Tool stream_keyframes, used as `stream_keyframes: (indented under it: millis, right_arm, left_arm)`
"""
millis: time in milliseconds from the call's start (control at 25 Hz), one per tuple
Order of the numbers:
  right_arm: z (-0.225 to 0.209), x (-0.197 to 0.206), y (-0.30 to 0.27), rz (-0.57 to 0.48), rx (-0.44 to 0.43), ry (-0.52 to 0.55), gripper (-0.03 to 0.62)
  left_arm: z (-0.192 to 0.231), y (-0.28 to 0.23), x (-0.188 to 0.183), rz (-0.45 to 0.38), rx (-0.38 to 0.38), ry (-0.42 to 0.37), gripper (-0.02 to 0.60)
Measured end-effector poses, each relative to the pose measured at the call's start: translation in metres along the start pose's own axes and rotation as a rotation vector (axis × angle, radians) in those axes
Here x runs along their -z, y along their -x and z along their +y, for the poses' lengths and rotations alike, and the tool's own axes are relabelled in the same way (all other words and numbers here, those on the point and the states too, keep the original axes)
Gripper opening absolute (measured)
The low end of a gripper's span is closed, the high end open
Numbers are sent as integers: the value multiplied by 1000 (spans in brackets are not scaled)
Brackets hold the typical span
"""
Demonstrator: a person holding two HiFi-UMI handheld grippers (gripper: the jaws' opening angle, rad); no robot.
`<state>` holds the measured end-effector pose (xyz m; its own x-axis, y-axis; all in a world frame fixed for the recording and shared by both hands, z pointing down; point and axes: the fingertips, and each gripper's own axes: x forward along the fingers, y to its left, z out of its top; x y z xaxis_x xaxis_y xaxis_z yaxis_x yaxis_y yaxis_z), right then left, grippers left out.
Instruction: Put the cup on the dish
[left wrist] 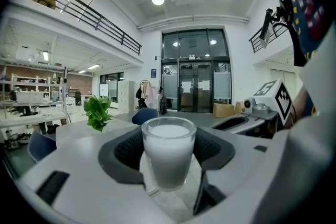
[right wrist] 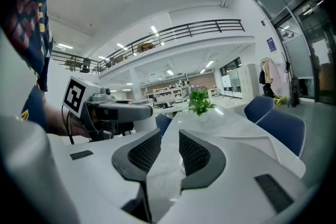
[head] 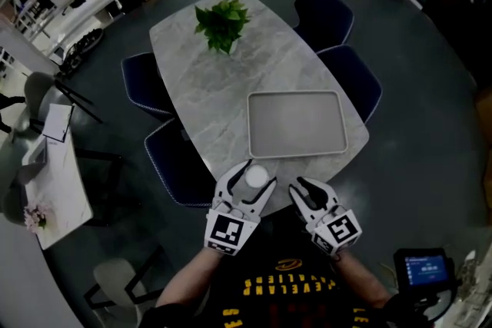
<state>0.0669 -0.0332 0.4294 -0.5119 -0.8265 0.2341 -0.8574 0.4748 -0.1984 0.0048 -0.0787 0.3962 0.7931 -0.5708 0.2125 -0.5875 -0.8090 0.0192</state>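
A: any readable text?
B: little. Black shirt [head: 288, 292] has yellow block lettering, looks like "…LEVELAN…", ends cut off. Each gripper carries a cube with black-and-white square markers. Small lit blue screen [head: 421, 270] at bottom right, print too small to read

A: cup?
B: cup [head: 255, 177] is a clear glass tumbler, round, tapering slightly to the base, milky white inside. It sits between the jaws of the left gripper [head: 260, 173] at the near edge of the table [head: 207, 81], just short of the dish [head: 296, 123]. Can't tell if its base touches the tabletop

A: left tongs?
B: clenched on the cup. Left gripper view shows the dark ribbed pads [left wrist: 128, 149] against both sides of the glass

A: right?
B: right gripper [head: 301, 184] has its jaws slightly apart, narrow gap, nothing in it. Same ribbed dark pads [right wrist: 144, 152] in white shells. It's just beside the left one

A: dish?
B: flat grey rectangular tray, rounded corners, raised rim, nothing on it

A: table?
B: grey marble-look top, rounded outline. Leafy green plant [head: 221, 23] at the far end, navy padded chairs [head: 323, 15] around it
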Motion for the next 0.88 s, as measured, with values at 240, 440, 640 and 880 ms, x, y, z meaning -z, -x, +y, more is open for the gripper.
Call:
stream_keyframes:
  millis: [240,440,640,880]
  right_arm:
    - [-16,6,-47,73,-199,117,144]
    - [-37,-4,-79,53,-316,56,195]
    - [-64,-12,-112,27,-392,77,196]
    - [-63,-15,-139,26,-445,139,269]
  left_arm:
    - [35,-43,-12,-16,-49,43,267]
    - [55,-72,-22,-15,-56,71,267]
    - [75,-102,-20,-24,-73,74,267]
    - [85,-117,-9,23,-75,116,267]
